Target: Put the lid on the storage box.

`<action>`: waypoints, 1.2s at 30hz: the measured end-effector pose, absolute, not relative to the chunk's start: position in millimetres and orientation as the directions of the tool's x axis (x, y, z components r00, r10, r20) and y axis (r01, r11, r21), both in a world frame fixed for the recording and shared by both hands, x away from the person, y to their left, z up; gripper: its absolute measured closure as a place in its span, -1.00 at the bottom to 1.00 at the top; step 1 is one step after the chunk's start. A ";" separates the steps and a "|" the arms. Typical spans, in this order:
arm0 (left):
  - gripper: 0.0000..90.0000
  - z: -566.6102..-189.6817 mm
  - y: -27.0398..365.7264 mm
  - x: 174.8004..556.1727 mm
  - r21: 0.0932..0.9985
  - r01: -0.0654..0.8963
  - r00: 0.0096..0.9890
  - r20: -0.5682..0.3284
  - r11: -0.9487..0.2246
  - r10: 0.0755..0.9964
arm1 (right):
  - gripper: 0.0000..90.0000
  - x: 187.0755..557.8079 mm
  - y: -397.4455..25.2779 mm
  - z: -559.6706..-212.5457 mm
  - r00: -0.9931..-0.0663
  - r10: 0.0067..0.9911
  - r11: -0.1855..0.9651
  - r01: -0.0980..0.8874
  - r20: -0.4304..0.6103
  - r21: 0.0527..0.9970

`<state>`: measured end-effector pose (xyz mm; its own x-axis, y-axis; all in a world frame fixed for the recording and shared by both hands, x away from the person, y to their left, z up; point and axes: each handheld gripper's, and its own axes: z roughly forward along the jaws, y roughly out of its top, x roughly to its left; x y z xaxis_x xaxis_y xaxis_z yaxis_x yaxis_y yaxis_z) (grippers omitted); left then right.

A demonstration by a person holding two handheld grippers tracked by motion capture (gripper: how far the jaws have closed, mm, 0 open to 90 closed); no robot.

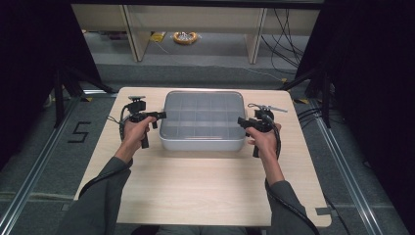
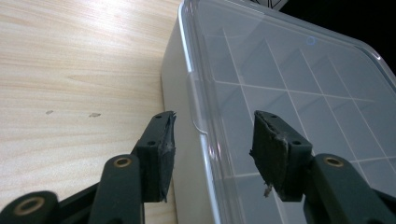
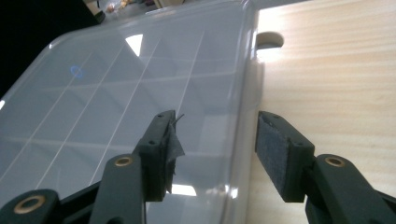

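Observation:
A clear plastic organizer box [image 1: 202, 120] with a closed lid and a grid of empty compartments sits at the middle of the wooden table. My left gripper [image 1: 159, 116] is open at the box's left edge; in the left gripper view its jaws straddle the lid rim [image 2: 198, 122], one pad [image 2: 164, 149] outside the wall, the other over the lid. My right gripper [image 1: 241, 121] is open at the box's right edge, and its jaws likewise straddle the rim [image 3: 240, 121] of the box [image 3: 126, 93]. Nothing is gripped.
The light wooden table [image 1: 195, 191] has bare room in front of the box. Beyond its far edge are shelving legs, cables and a yellow coil [image 1: 185, 37] on the floor. Dark curtains stand at both sides.

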<state>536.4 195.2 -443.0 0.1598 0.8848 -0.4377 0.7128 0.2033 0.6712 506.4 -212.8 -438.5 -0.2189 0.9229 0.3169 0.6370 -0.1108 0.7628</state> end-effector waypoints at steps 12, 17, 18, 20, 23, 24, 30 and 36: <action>0.08 -449.3 190.3 552.7 0.660 0.710 0.159 -0.491 0.246 0.857 | 0.14 533.8 -218.5 -441.2 -0.134 0.910 -0.212 0.662 0.392 0.719; 0.10 -452.7 189.1 559.2 0.630 0.729 0.143 -0.523 0.268 0.840 | 0.32 541.8 -222.1 -448.6 -0.154 0.897 -0.221 0.656 0.414 0.722; 0.14 -453.0 189.0 559.7 0.630 0.728 0.139 -0.522 0.271 0.842 | 0.34 541.6 -220.5 -448.6 -0.148 0.896 -0.228 0.654 0.418 0.721; 0.23 -454.6 189.6 561.3 0.633 0.723 0.130 -0.516 0.275 0.846 | 0.40 539.5 -217.0 -446.4 -0.122 0.893 -0.252 0.661 0.433 0.707; 0.29 -456.5 189.3 561.3 0.641 0.714 0.128 -0.514 0.281 0.848 | 0.44 540.1 -220.1 -448.7 -0.132 0.894 -0.252 0.642 0.428 0.725; 0.31 -456.2 189.9 561.1 0.637 0.717 0.123 -0.515 0.283 0.848 | 0.46 540.1 -220.4 -449.4 -0.131 0.897 -0.252 0.635 0.423 0.730; 0.36 -450.2 189.6 559.1 0.637 0.717 0.111 -0.506 0.283 0.855 | 0.49 536.8 -217.6 -445.5 -0.095 0.869 -0.322 0.637 0.486 0.700; 0.42 -439.5 188.2 556.3 0.628 0.723 0.092 -0.501 0.288 0.860 | 0.49 533.6 -216.9 -440.6 -0.101 0.866 -0.328 0.625 0.490 0.708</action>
